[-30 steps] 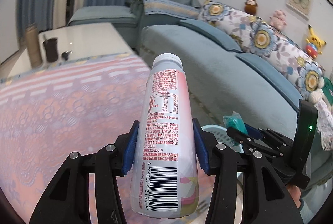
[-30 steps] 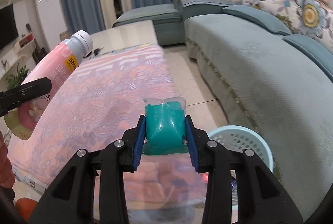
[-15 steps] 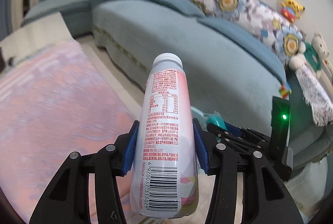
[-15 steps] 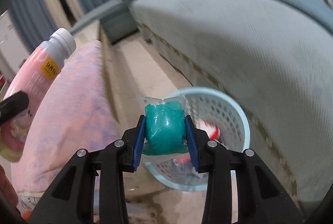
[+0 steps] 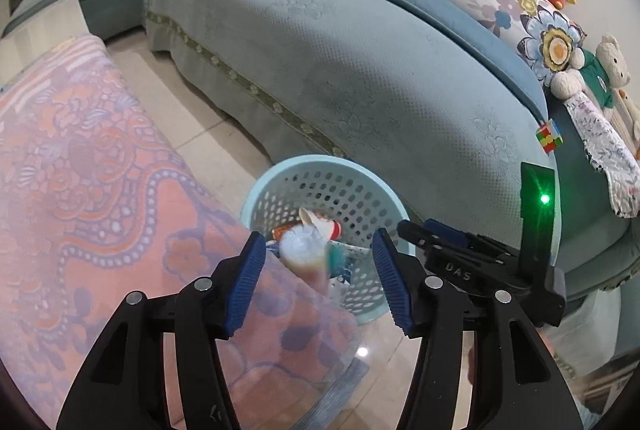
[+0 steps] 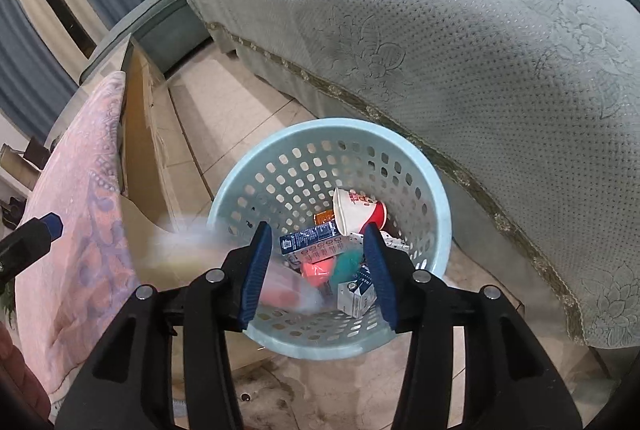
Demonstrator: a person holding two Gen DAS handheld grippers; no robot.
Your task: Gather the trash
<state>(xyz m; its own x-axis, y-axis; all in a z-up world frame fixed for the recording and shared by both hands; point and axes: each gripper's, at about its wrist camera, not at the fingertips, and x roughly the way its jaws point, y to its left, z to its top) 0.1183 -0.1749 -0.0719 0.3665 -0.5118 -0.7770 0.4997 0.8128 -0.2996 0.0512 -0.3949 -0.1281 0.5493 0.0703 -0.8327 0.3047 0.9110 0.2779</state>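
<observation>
With both loads falling into pale blue perforated plastic basket: left gripper and right gripper just opened, jaws part-open, empty. Pink plastic bottle: light, slick; best pinched mid-body.

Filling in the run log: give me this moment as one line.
step: drop | left tool: just opened, empty | right tool: just opened, empty | bottle, teal pouch: in basket

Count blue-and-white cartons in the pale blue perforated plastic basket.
2 blue-and-white cartons: one centre, left of the red-and-white paper cup; one at the near wall of the pale blue basket. Others may be buried.
</observation>
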